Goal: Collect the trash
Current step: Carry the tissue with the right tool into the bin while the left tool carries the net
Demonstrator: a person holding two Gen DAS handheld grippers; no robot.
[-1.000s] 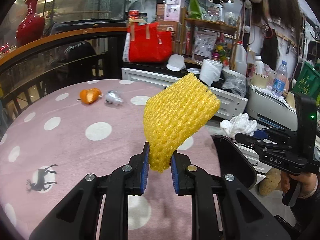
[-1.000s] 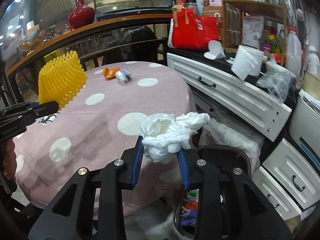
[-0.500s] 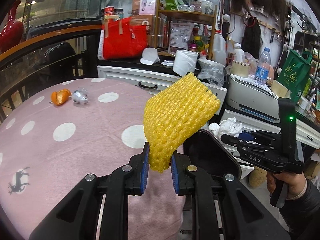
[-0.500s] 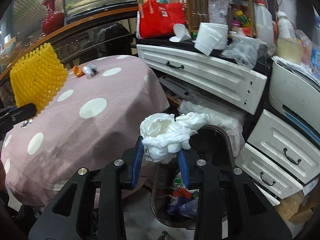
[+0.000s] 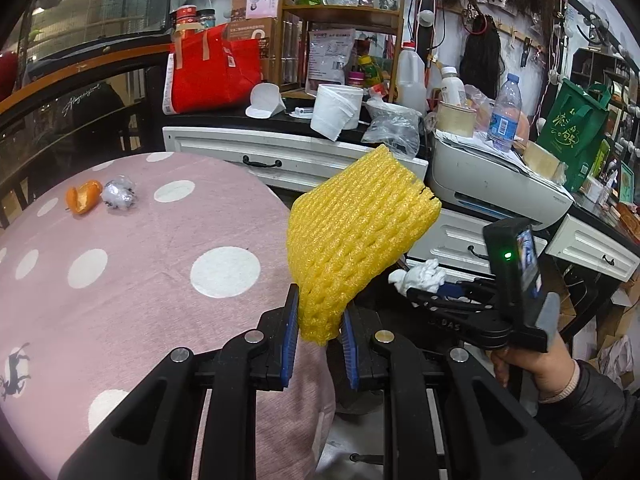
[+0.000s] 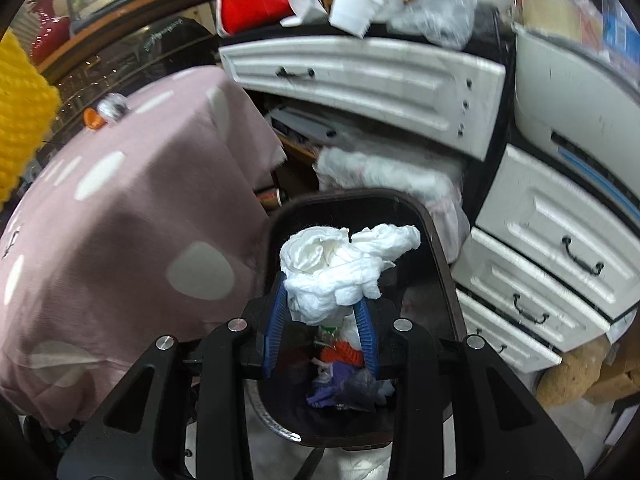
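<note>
My left gripper (image 5: 318, 332) is shut on a yellow foam fruit net (image 5: 356, 236) and holds it above the right edge of the pink dotted table (image 5: 132, 280). My right gripper (image 6: 320, 320) is shut on a crumpled white tissue (image 6: 340, 268) and holds it over the open dark trash bin (image 6: 436, 248), which has trash inside. The net also shows at the left edge of the right wrist view (image 6: 22, 120). An orange peel (image 5: 82, 197) and a foil ball (image 5: 119, 193) lie at the table's far side.
White drawer cabinets (image 6: 552, 248) stand right of the bin, with a white bag (image 6: 396, 176) behind it. A cluttered counter with a red bag (image 5: 214, 68), paper cups (image 5: 334, 110) and a printer (image 5: 488, 184) runs along the back.
Both grippers have swung right, away from the table. The right gripper has tilted down and now holds the tissue directly above the bin opening. The left gripper still holds the net.
</note>
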